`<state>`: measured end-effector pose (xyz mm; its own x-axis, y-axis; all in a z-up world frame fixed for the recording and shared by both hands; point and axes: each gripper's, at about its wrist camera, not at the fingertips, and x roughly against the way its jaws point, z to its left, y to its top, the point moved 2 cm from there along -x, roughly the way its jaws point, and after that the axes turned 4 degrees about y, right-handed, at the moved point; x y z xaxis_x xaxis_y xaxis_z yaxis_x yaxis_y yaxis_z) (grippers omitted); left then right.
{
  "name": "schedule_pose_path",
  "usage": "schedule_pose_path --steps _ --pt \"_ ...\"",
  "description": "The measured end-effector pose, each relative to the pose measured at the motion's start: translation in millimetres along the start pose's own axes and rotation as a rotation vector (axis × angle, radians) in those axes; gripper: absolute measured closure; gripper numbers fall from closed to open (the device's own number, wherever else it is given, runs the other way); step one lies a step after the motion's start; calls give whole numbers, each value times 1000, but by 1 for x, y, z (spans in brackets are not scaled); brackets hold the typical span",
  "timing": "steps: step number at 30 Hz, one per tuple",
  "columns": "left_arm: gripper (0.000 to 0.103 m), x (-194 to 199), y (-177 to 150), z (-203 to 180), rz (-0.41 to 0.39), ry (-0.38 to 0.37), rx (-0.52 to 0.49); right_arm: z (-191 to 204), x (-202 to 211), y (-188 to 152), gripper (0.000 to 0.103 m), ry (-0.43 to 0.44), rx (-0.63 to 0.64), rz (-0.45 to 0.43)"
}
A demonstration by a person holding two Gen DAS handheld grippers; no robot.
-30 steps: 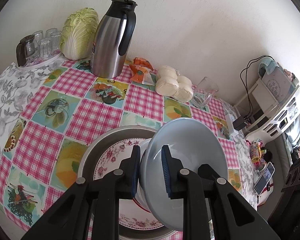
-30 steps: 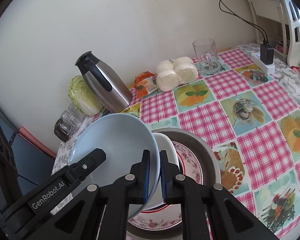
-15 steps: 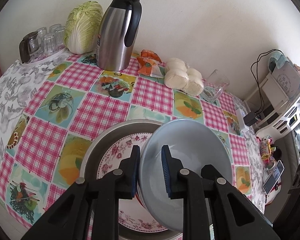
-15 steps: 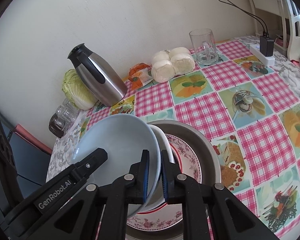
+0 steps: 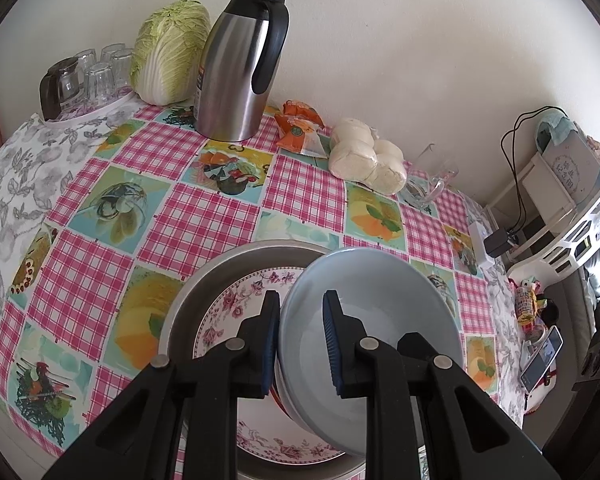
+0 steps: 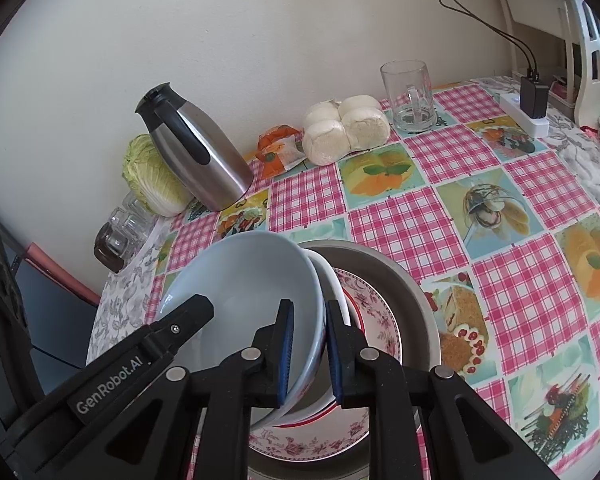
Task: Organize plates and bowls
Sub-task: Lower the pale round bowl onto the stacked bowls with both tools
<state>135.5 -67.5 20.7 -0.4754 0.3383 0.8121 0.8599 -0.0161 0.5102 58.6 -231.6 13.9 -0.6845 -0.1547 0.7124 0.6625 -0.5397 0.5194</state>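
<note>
A pale blue bowl (image 5: 380, 312) is nested in a white bowl with a red band (image 6: 336, 280); both tilt over a floral plate (image 5: 236, 308) that lies in a grey metal basin (image 5: 204, 280). My left gripper (image 5: 300, 340) grips the blue bowl's rim, one finger inside and one outside. My right gripper (image 6: 307, 352) is shut on the opposite rims of the blue bowl (image 6: 244, 280) and the white bowl together. The left gripper's arm (image 6: 140, 364) shows in the right wrist view.
On the checked tablecloth (image 5: 100, 208) at the back stand a steel thermos jug (image 5: 240, 68), a cabbage (image 5: 168, 48), glasses on a tray (image 5: 88, 76), an orange snack packet (image 5: 300, 128), buns (image 5: 364, 160) and a glass mug (image 6: 410, 96). A power strip (image 6: 528, 116) lies at the right edge.
Both grippers with the stacked bowls have drawn back a little from the wall and risen slightly. The grips are unchanged.
</note>
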Motion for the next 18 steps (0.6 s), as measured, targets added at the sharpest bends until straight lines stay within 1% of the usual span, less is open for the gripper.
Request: schedule_pose_path --steps 2,6,7,8,9,11,18 --pt "81 1 0 0 -6 -1 -1 0 0 0 79 4 -5 0" --pt "81 1 0 0 -13 1 3 2 1 -1 78 -5 7 -1" --pt "82 0 1 0 -15 4 4 2 1 -1 76 -3 11 -3" --pt "85 0 1 0 -18 12 1 3 2 -1 73 -1 13 -4" --pt "89 0 0 1 -23 22 0 4 2 0 73 -2 15 -5" --pt "90 -1 1 3 -28 20 10 5 2 0 70 2 16 -7" --pt "90 -1 1 3 -36 23 6 4 3 1 69 9 14 -3"
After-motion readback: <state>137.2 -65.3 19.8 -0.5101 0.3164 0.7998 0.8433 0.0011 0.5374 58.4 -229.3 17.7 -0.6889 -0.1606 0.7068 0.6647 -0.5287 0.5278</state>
